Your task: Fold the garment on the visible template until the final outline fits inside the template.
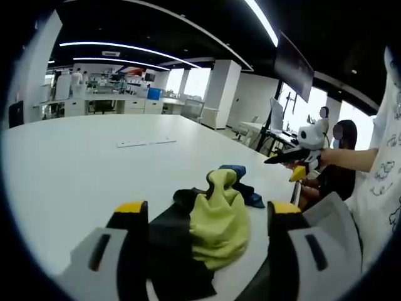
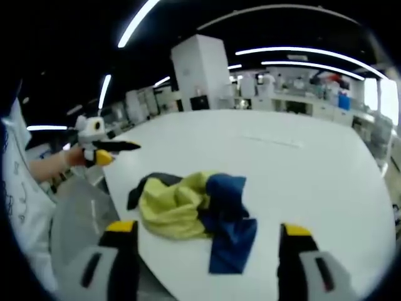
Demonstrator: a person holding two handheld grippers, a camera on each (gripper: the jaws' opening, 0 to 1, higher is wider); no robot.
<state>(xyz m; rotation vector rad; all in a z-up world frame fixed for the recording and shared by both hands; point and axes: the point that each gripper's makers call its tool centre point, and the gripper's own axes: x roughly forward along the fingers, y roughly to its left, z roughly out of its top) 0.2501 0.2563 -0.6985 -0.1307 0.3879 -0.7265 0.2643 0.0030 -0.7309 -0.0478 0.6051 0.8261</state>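
Left gripper view: white table (image 1: pixel 94 169), lab room.

Bright ceiling strip lights (image 1: pixel 263 22), glare on white table (image 2: pixel 301 157), fisheye-warped edges.

crumpled garment (image 1: pixel 216 226) — table (image 1: pixel 75 163) edge, jaws apart

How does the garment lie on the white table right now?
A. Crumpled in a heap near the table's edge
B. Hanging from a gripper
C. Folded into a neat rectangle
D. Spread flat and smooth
A: the garment sits bunched, yellow-green, black and blue, near the white table's edge, with both grippers clear of it.
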